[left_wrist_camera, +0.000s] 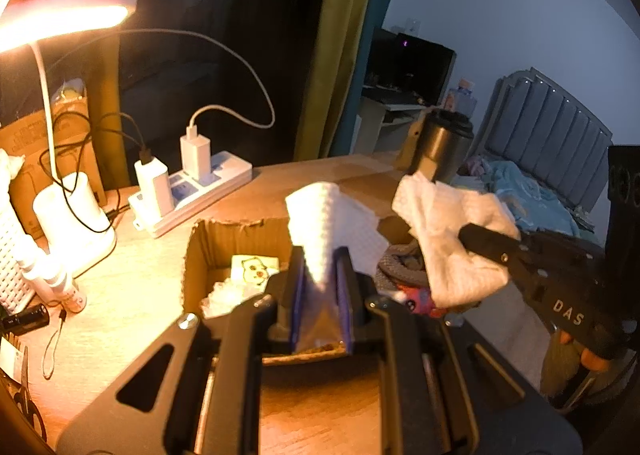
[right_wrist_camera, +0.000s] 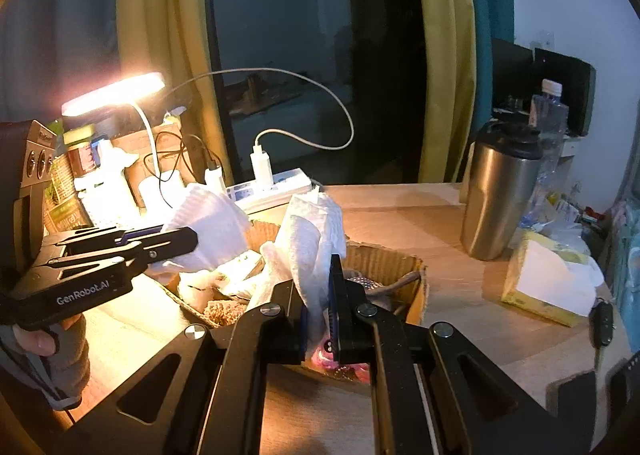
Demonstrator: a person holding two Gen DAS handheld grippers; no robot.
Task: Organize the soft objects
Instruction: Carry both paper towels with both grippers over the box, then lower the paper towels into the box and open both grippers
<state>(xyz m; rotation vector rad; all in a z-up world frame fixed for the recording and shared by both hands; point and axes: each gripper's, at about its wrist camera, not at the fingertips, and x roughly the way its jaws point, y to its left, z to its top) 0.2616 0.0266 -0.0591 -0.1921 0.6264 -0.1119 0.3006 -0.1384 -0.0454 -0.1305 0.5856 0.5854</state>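
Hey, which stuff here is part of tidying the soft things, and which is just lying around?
Job: left tissue, right tissue, cardboard box, left gripper, right gripper.
Lying about: lamp, power strip, steel tumbler, tissue pack, keys.

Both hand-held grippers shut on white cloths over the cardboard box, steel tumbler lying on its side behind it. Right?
Not quite: the tumbler stands upright, as the right wrist view shows. Left hand-held gripper and right hand-held gripper each hold a white cloth over the box.
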